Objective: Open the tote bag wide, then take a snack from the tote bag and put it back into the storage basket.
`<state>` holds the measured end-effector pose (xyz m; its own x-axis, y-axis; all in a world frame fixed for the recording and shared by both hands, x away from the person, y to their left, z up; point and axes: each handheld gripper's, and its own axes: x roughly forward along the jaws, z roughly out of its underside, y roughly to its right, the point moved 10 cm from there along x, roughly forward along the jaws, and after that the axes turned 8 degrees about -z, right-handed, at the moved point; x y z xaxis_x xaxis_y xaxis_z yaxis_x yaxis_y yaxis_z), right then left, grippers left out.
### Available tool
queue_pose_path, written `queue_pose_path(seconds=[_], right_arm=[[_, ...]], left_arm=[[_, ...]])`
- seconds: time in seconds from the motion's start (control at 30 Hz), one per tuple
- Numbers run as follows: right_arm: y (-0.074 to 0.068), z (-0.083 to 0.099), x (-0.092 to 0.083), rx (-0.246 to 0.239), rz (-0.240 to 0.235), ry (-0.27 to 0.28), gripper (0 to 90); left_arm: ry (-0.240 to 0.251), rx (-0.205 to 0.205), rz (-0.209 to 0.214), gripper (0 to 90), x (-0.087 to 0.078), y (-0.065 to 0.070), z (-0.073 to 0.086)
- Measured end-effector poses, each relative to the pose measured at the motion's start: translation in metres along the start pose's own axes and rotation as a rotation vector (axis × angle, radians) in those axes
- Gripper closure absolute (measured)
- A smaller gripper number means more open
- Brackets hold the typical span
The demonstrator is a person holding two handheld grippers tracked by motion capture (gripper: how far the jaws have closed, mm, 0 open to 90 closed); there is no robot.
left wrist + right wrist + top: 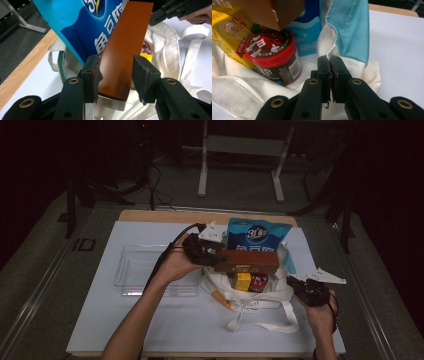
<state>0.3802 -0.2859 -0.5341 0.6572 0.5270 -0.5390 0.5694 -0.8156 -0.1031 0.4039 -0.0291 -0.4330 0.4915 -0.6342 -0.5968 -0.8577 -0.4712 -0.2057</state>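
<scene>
Dim floor and the legs of a white frame lie beyond the desk (150, 227), whose wooden top carries a pale sheet so the goods stand out. At its left sits a clear plastic bin (145, 267), empty, probably the destination for unpacked items. To the right slumps a white cloth bag (260, 297) with a blue-lined mouth, held open so its contents can come out. A tall blue pouch (257, 236) stands in it, printed with large Chinese characters and a round "3" logo I cannot fully read.

Across the bag's mouth the left tongs (115, 72) grasp one end of a long brown box (125, 47), lifting it level above the bag; small white lettering on its side is too blurred to read. The right tongs (329, 67) are clenched on the bag's rim, apparently pinning the cloth steady. Inside rest a yellow carton (227, 30) with Chinese writing and a red-lidded M&M's jar (273, 56).
</scene>
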Motion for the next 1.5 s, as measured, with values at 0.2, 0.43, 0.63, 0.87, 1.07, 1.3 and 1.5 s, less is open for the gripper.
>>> queue_pose_path(seconds=[0.2, 0.43, 0.63, 0.87, 1.07, 1.3, 1.5], right_arm=[[0.0, 0.0, -0.001, -0.002, -0.004, 0.007, 86.8], [-0.001, 0.001, -0.001, -0.005, -0.008, 0.012, 86.9], [-0.001, 0.001, -0.002, -0.001, -0.012, 0.017, 86.8], [-0.001, 0.001, -0.002, 0.002, -0.016, 0.018, 86.6], [-0.001, 0.001, -0.002, 0.004, -0.018, 0.016, 86.4], [-0.001, 0.001, -0.003, 0.005, -0.022, 0.017, 86.0], [-0.001, 0.002, -0.003, 0.009, -0.025, 0.014, 85.8]], left_arm=[[0.004, 0.008, 0.008, 57.9, 0.002, 0.0, -0.002], [-0.019, 0.046, 0.013, 59.0, 0.006, 0.001, -0.009], [-0.044, 0.063, 0.019, 58.8, 0.012, 0.002, -0.012], [-0.067, 0.069, 0.026, 56.2, 0.02, 0.001, -0.016], [-0.082, 0.085, 0.059, 51.3, 0.024, 0.005, -0.019], [-0.114, 0.096, 0.096, 45.9, 0.032, 0.009, -0.022], [-0.16, 0.111, 0.127, 40.1, 0.041, 0.011, -0.027]])
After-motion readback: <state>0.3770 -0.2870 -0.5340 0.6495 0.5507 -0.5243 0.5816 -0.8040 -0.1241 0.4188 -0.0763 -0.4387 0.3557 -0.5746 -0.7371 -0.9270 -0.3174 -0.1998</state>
